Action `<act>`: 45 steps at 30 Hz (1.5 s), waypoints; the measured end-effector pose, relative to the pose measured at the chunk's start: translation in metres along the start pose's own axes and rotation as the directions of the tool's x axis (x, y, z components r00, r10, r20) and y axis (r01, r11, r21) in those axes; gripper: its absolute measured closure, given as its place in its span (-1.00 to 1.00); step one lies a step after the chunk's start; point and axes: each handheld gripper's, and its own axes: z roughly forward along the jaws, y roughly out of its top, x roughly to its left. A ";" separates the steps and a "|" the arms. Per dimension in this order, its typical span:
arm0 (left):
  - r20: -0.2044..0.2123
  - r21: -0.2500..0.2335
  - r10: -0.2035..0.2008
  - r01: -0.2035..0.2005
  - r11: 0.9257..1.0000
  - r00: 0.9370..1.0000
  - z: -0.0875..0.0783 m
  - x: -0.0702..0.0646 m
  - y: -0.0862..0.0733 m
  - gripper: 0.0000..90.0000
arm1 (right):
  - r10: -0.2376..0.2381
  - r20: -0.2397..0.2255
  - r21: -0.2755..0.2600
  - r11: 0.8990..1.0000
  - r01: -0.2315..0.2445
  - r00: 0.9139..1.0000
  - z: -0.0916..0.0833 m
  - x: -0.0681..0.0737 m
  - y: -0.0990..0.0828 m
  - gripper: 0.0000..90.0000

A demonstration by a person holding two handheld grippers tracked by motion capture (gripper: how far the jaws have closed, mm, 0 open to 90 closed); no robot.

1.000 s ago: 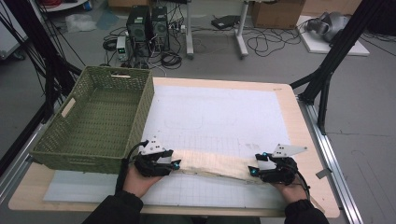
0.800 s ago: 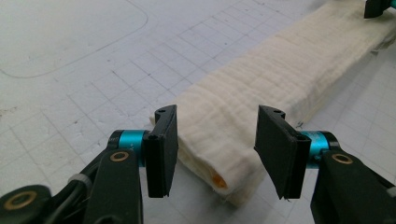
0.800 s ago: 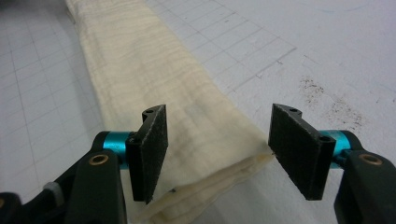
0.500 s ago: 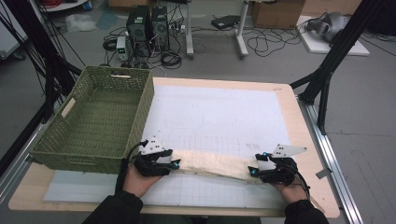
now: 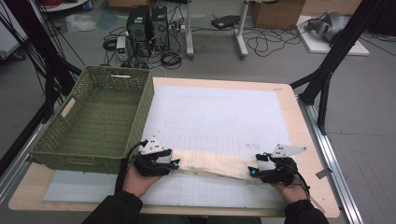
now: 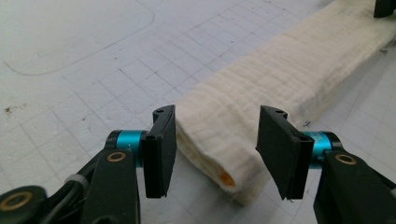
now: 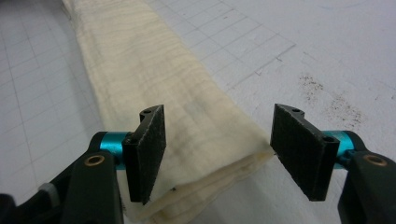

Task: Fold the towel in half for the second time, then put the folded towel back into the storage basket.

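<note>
High view: folded cream cloth (image 5: 212, 165) lies as a long narrow strip on the white grid mat (image 5: 219, 121), spanning from the left claw (image 5: 173, 164) to the right claw (image 5: 252, 172).

Left gripper view: one end of the cloth (image 6: 243, 116) sits between the jaws of the left claw (image 6: 215, 149). Jaws released; a gap shows on the right-hand side, while the left pad (image 6: 161, 149) stands just beside the fold, contact not resolvable. A small orange spot sits at the end fold; what it is cannot be made out.

Right gripper view: the other end (image 7: 187, 121) lies between the jaws of the right claw (image 7: 217, 151), layered edges showing. Jaws released, the right-hand pad (image 7: 299, 149) just beside the cloth's corner. The cloth's lowest edge is cut off by the frame.

Outward: green woven basket (image 5: 93, 119) stands just beyond the left claw, on the wooden worktop (image 5: 299, 116). Both hands are partly hidden under the claw bodies; sleeves cut off at the bottom edge.
</note>
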 end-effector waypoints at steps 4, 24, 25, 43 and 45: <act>-0.002 0.006 -0.004 0.004 1.000 1.000 0.001 0.000 0.000 0.06 | 0.010 0.004 -0.003 1.000 -0.010 1.000 -0.002 0.000 0.000 -0.23; -0.030 0.096 -0.018 0.021 0.995 0.999 0.012 0.000 -0.004 -0.01 | 0.087 0.017 0.074 0.993 -0.088 0.996 0.001 -0.001 -0.005 -0.29; -0.030 0.104 -0.019 0.022 0.994 0.999 0.013 -0.001 -0.004 0.00 | 0.086 0.017 0.076 0.993 -0.087 0.996 0.002 -0.001 -0.006 -0.28; -0.031 0.121 -0.049 0.053 0.991 0.998 0.009 -0.012 -0.007 0.82 | 0.083 -0.080 0.123 0.990 -0.073 0.993 0.007 -0.002 -0.001 0.76; -0.062 0.121 -0.053 0.060 0.991 0.997 0.004 -0.015 -0.008 0.82 | 0.041 -0.064 0.128 0.991 -0.032 0.997 0.011 -0.005 0.009 0.76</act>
